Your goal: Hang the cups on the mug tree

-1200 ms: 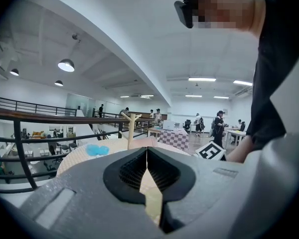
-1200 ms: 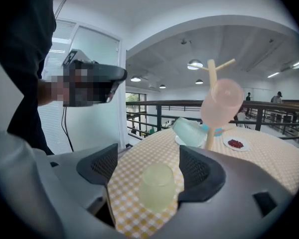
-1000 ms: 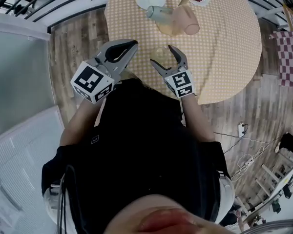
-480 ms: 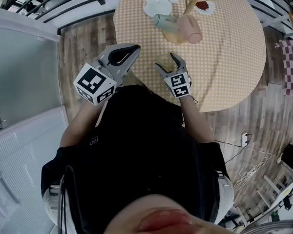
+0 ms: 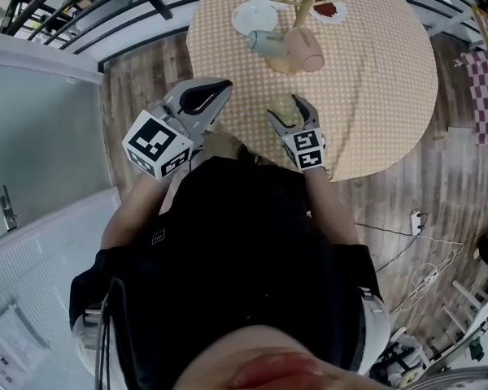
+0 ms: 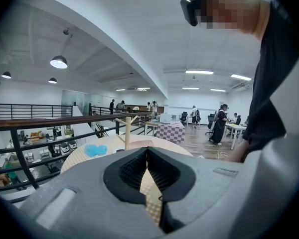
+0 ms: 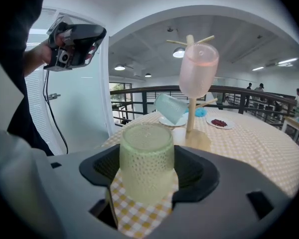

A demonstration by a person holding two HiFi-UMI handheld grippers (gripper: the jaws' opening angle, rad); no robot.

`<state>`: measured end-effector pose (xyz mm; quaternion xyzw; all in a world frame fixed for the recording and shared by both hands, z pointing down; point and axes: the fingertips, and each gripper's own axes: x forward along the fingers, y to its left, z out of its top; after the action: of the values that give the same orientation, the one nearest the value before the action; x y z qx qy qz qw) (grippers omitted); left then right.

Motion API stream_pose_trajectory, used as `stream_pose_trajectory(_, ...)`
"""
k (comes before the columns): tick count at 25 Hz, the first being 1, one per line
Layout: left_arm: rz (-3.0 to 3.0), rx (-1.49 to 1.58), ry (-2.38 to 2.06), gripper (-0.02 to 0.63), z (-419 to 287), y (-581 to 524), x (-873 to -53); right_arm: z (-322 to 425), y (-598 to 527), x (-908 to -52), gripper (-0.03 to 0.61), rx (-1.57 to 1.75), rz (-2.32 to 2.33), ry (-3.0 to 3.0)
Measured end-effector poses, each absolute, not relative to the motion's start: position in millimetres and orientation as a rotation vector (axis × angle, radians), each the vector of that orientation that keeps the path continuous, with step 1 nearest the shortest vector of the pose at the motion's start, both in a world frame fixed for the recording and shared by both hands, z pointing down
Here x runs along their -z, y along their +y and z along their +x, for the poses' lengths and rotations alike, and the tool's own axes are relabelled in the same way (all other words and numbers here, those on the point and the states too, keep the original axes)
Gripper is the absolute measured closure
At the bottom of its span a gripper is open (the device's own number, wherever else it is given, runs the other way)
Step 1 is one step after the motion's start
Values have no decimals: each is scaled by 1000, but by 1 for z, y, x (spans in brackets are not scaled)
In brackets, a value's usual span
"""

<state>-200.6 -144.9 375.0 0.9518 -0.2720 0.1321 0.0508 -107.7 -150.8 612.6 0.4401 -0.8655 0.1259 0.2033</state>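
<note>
The right tongs point(image 7: 148, 159) are closed on a pale green dotted cup point(image 7: 146, 156), 1 dark pad lying against each of its sides. The cup stands upright between them over the yellow checked cloth, near the edge of the round counter point(image 5: 374, 80) closest to the person. Whether its lower end rests on the cloth cannot be made out. The left tongs point(image 6: 147, 151) are pressed fully together with nothing between them. In the head view they are off the counter's left rim, over the wooden floor point(image 5: 138, 71). In the right gripper view they sit high at the upper left, held by a hand point(image 7: 40, 56). Farther across the counter stands the wooden mug tree point(image 7: 191, 108), on which 2 cups already hang. A pink cup point(image 7: 198, 76) sits mouth down near the top of the trunk. A pale blue cup point(image 7: 170, 107) tilts from a lower peg on the side toward the left tongs. Just behind the tree's base lie a white saucer point(image 5: 252, 16), a small plate with red bits point(image 7: 219, 123), and a bright blue object point(image 6: 95, 150) too small to identify. A black railing point(image 6: 50, 123) runs beyond the counter.
</note>
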Motion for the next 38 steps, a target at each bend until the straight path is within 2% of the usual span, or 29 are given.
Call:
stream_pose_trajectory(8, 2924, -363, -801, 607, -140, -121, -362, -35, -108, -566, 241, -325, 1296, -2439)
stream_pose_trajectory(23, 2783, -289, -1182, 607, 1, -52, -352, 135, -53, -452, 241, -140, 1110, -2670)
stream_pose_trajectory(30, 2743, -258, -1276, 607, -19, -48, -354, 134, -65, -420, 241, -101, 1069, -2730)
stream_pose_trajectory(38, 2748, -179, -1282, 607, -51, -81, -342, 112, -100, -393, 241, -200, 1048, -2753)
